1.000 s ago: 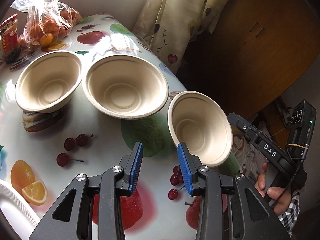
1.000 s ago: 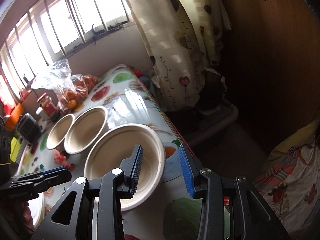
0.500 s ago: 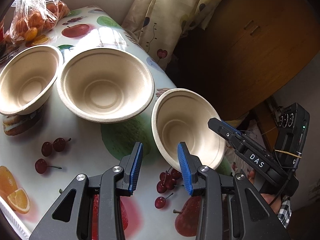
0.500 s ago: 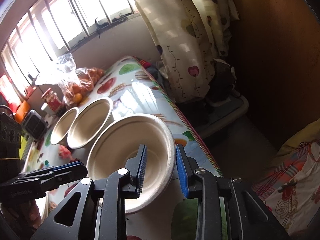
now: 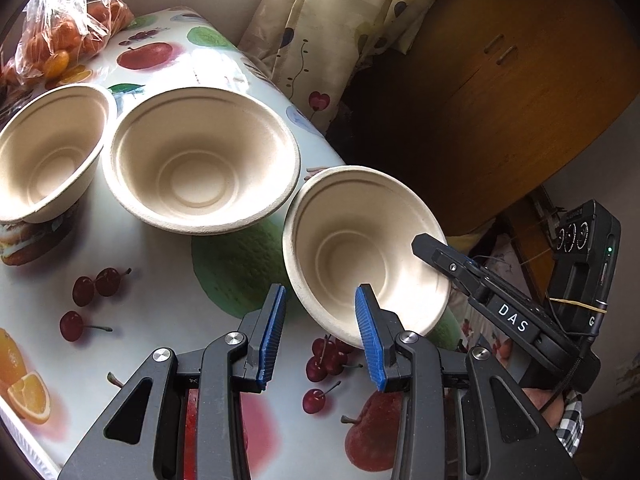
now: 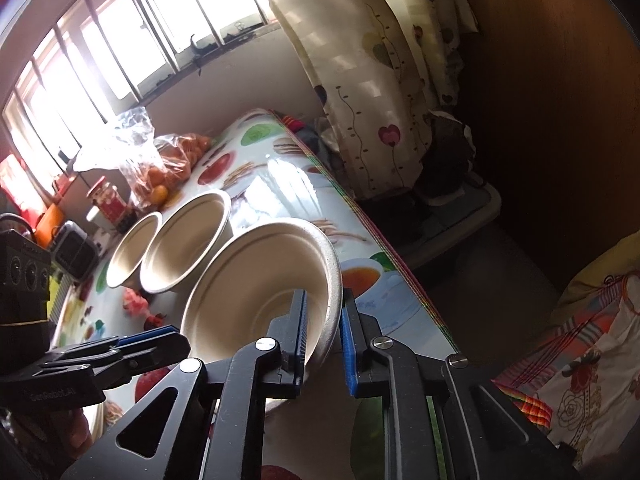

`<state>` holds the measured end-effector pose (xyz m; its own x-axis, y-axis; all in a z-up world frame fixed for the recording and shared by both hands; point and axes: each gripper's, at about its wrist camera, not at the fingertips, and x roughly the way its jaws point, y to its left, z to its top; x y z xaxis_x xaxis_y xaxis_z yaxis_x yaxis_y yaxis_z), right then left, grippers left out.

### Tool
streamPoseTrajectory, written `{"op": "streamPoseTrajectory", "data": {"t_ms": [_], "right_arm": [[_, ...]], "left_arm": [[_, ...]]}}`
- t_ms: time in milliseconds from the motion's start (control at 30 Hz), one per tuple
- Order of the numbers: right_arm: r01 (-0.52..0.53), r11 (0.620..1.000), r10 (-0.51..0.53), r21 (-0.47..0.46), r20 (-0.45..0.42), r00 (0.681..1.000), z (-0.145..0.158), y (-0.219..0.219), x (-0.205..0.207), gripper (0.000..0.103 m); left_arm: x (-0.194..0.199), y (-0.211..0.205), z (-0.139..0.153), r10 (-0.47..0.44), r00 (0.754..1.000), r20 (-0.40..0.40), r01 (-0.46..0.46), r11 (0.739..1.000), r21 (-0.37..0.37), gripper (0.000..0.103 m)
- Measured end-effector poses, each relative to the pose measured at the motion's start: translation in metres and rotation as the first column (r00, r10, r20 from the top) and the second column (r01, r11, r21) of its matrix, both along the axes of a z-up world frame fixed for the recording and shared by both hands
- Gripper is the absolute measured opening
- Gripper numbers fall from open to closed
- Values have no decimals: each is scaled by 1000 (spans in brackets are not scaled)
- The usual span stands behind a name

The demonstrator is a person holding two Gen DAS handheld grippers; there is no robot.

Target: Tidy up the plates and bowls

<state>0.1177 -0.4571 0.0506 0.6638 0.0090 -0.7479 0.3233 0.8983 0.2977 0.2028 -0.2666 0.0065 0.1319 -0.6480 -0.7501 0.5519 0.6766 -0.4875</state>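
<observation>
Although three beige moulded-fibre bowls sit in a row on the fruit-patterned bench point(image 5: 168, 280), none is stacked yet, so nearly everything remains. The right gripper point(image 6: 323, 332) pinches the rim of the nearest bowl point(image 5: 360, 248), tilting it at the bench's edge. The left gripper point(image 5: 320, 332) hovers wide, empty, beside it.

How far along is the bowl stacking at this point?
Early. Nothing looks stacked: three bowls sit separately on the table. In hand: the right tool is shut on the nearest bowl at its rim, tilting it. The left tool is open, holding nothing. Left: nesting with the middle bowl and far bowl.
</observation>
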Motion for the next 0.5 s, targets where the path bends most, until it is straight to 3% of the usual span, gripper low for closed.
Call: {"op": "streamPoseTrajectory", "data": {"t_ms": [500], "right_arm": [[14,999,-13,33,-9,1000,-5,-4,-6,12]], "left_arm": [[0,-5,3,-8,1000,-4,8,1000,-20,37]]}}
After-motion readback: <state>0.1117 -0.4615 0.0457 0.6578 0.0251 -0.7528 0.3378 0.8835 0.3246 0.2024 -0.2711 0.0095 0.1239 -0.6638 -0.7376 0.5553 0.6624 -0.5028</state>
